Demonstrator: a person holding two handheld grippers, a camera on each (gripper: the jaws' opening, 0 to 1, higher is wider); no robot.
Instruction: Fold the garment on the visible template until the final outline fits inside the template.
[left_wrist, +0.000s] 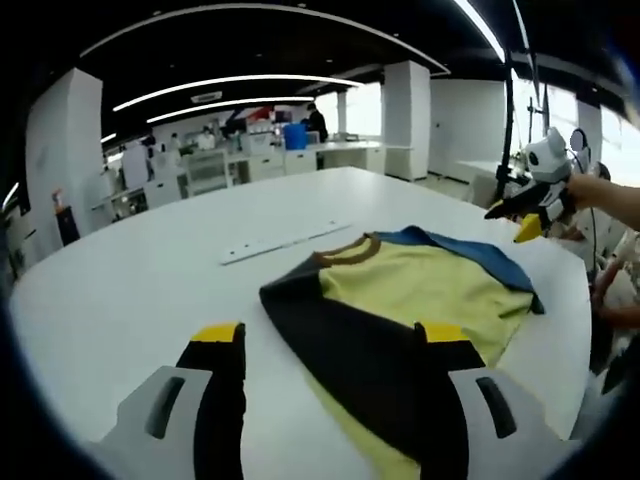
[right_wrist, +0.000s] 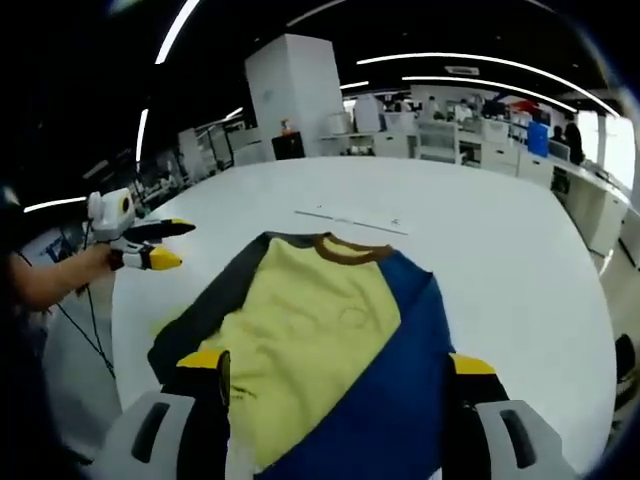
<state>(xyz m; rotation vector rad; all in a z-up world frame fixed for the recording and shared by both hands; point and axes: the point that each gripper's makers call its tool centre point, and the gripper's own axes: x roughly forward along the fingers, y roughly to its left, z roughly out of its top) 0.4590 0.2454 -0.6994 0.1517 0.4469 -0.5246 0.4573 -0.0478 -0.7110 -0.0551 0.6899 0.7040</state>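
While both claws hover open, shirt (right_wrist: 330, 340) lies mid-table (right_wrist: 500, 260).

Long white ceiling lights (left_wrist: 230, 85) shine down from the top of both views, and they look bent like bows. A bright window (left_wrist: 365, 108) glows far back in the left gripper view. The white bench (left_wrist: 150, 290) is bright and even, with only soft shadows. Things far away look small and a bit fuzzy. Edges curve.
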